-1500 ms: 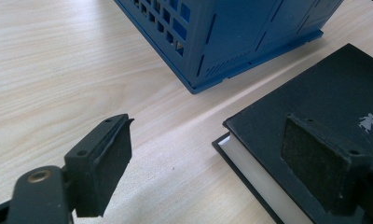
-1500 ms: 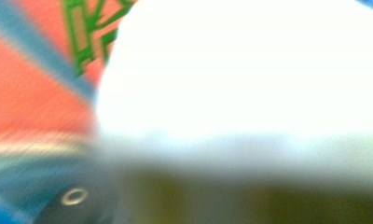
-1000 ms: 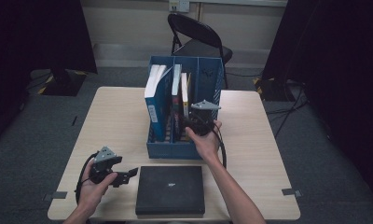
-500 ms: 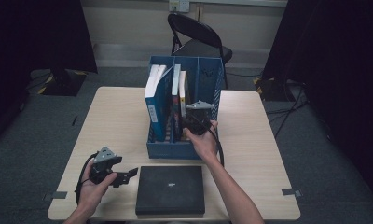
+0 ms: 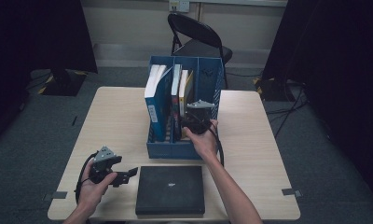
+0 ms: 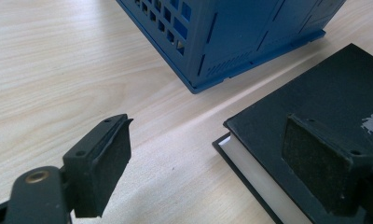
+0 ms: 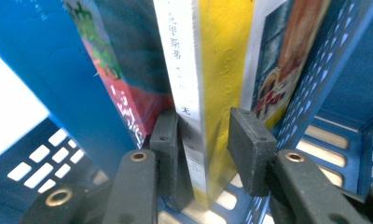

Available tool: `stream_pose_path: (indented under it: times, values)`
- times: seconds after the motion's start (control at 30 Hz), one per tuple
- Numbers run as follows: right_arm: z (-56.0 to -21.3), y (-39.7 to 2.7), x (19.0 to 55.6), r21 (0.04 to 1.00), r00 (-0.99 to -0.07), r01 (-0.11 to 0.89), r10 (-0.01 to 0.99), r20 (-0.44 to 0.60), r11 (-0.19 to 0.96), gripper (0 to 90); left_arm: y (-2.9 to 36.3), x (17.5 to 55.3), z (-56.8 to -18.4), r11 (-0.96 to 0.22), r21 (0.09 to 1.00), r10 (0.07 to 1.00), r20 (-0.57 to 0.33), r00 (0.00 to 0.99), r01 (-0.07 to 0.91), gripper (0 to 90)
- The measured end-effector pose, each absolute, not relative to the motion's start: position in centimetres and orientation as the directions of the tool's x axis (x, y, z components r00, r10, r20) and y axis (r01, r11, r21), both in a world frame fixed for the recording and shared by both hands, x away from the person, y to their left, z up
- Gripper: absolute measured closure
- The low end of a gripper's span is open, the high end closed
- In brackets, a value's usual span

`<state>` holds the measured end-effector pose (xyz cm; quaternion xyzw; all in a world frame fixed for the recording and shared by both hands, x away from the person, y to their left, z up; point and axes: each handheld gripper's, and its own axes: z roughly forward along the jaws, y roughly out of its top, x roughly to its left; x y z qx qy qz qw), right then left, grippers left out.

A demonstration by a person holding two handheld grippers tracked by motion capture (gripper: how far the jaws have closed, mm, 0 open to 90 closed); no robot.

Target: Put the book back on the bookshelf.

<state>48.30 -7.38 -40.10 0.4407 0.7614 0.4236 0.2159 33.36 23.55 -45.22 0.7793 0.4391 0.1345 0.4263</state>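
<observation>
A blue file rack stands mid-table with several upright books in it. My right gripper reaches into its middle slot. In the right gripper view its jaws straddle the lower spine of a yellow-covered book; they have just been opening, and the right pad stands a little off the cover. My left gripper rests low at the front left, open and with nothing in it. Its jaws point at the corner of a black book lying flat; one pad hovers over that book.
A blue-covered book and a red-patterned one stand left of the yellow book. The rack's slotted divider is close on the right. A black folding chair stands beyond the table. Bare tabletop lies left of the rack.
My right gripper has shifted slightly left and toward the rack's front. The left gripper and the black book have not moved.
</observation>
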Motion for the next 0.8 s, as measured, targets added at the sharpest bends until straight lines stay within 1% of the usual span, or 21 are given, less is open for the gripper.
stream_pose_path:
  times: [0.13, 0.47, 0.63, 0.8]
  values:
    - [-40.1, -7.7, 48.1, 0.838, -0.528, 0.485, 0.848, 0.052, 0.251, 58.2, 23.3, 33.3, -45.2, -0.26, 0.788, 0.783, -0.166, 0.6, 0.558, 15.9]
    - [-39.4, -9.0, 47.1, 0.848, -0.544, 0.47, 0.837, 0.061, 0.244, 58.2, 23.2, 33.3, -45.3, -0.26, 0.784, 0.778, -0.176, 0.603, 0.564, 15.9]
    - [-39.2, -9.6, 46.5, 0.852, -0.579, 0.458, 0.813, 0.069, 0.254, 57.4, 23.2, 33.4, -45.4, -0.255, 0.782, 0.777, -0.184, 0.602, 0.569, 15.9]
    - [-38.9, -10.2, 45.2, 0.856, -0.603, 0.451, 0.793, 0.083, 0.253, 52.9, 23.1, 33.4, -45.5, -0.265, 0.778, 0.774, -0.18, 0.607, 0.569, 16.0]
